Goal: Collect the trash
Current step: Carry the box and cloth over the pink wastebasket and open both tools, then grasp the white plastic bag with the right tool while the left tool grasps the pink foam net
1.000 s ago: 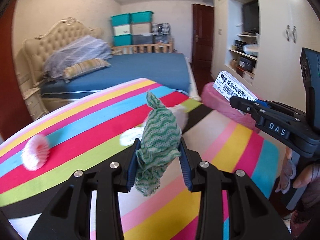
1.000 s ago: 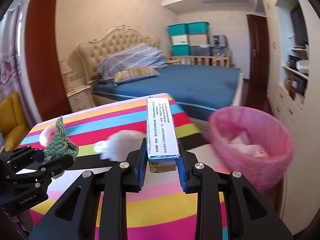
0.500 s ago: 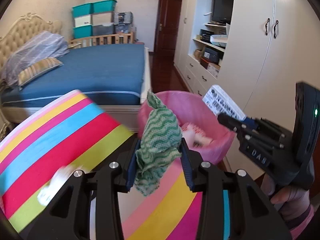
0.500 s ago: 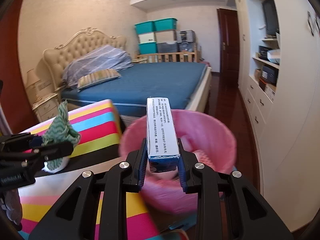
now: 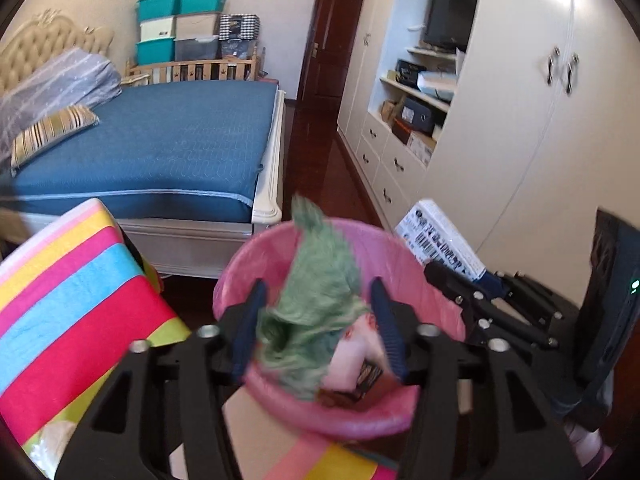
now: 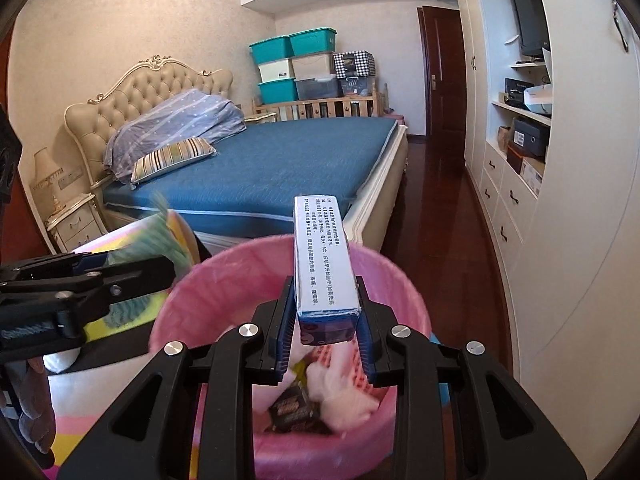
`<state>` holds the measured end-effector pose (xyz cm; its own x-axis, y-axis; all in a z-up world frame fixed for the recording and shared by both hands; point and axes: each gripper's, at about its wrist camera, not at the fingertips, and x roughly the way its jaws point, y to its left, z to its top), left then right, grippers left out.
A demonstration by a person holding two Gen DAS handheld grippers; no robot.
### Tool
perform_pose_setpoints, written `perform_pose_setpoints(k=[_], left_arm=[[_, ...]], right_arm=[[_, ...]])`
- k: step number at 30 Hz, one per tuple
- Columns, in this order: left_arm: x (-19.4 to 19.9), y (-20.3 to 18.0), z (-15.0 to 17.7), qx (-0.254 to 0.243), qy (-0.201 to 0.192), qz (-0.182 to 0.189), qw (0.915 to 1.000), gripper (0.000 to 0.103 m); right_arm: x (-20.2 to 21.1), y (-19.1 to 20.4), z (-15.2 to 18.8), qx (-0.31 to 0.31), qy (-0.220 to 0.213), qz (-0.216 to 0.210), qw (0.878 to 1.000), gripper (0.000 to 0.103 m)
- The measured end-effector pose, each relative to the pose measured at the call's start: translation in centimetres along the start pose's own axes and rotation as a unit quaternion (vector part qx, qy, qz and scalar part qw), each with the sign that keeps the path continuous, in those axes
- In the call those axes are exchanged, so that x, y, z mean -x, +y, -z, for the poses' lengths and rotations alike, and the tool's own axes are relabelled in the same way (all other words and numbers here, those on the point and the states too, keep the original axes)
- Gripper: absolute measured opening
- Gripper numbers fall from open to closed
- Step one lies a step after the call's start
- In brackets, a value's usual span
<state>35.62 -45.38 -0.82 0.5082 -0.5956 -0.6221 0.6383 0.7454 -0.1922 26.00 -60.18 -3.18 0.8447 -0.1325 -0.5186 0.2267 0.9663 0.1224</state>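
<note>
Over the pink-lined trash bin (image 5: 240, 276) my left gripper (image 5: 318, 292) has its jaws opening. A green wavy-patterned cloth (image 5: 320, 304), blurred, hangs loose between them with a gap at the right pad. My right gripper (image 6: 324, 284) holds a long white and blue box (image 6: 320, 252) upright above the same bin (image 6: 192, 292); its jaws are starting to open, though the pads still touch the box. The left wrist view shows that box (image 5: 440, 240) at the bin's right rim. The right wrist view has the cloth (image 6: 160, 240) at the left rim.
The bin holds pale crumpled wrappers (image 6: 344, 392) and a dark packet (image 6: 296, 412). A table with a striped cloth (image 5: 72, 288) borders the bin on the left. A blue bed (image 5: 160, 148) lies behind, white wardrobes (image 5: 520, 120) stand to the right, and dark wood floor runs between them.
Both grippers swung right from the striped table to above the pink bin. The left jaws spread and the green cloth came loose. The box stays in the right gripper.
</note>
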Motion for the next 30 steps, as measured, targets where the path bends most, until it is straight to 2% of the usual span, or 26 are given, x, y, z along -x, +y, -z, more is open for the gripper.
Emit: perform_pose_setpoints(k=[1,2,3,6,8,14,18,21,25,30], left_arm=[[0.1,0.1,-0.3,0.006,-0.004,-0.005,1.0,0.073],[0.4,0.4,-0.5,0.013,-0.014,-0.015,0.9997,0.08],[0.9,0.6,-0.6,0.015,-0.026,-0.022,0.9993,0.082],[2.3,1.2,-0.6,0.011,-0.037,-0.034,0.9987,0.09],[3.5,1.8,-0.4,0.003,-0.043,-0.047,0.9979,0.098],[8.2,4.0,1.5,-0.022,-0.069,-0.08,0.9942,0.098],[11.6,6.5,2.0,-0.008,-0.089,-0.094,0.9916,0.098],[14.9,9.4,3.4,0.008,-0.091,-0.121,0.9885,0.098],[20.1,14.3,7.0,0.015,-0.106,-0.2,0.9739,0.098],[25.3,18.9,12.3,0.025,-0.095,-0.278,0.9555,0.098]], right_arm=[[-0.2,-0.3,-0.3,-0.003,-0.001,-0.005,1.0,0.047],[-0.3,-0.5,-0.7,-0.008,-0.003,-0.006,1.0,0.058],[-0.1,-0.7,-1.0,-0.012,-0.01,-0.003,1.0,0.066],[1.2,-0.7,-1.4,-0.014,-0.029,-0.013,0.999,0.065],[1.8,-0.6,-1.5,-0.011,-0.034,-0.014,0.999,0.065],[3.6,0.7,-0.8,-0.008,-0.034,-0.018,0.999,0.065],[4.5,2.6,-0.7,0.003,-0.034,-0.026,0.999,0.065],[5.2,5.4,-0.4,0.021,-0.031,-0.036,0.999,0.066],[6.0,9.1,1.1,0.024,-0.019,-0.062,0.998,0.07],[6.3,14.8,3.6,0.022,0.005,-0.102,0.995,0.078]])
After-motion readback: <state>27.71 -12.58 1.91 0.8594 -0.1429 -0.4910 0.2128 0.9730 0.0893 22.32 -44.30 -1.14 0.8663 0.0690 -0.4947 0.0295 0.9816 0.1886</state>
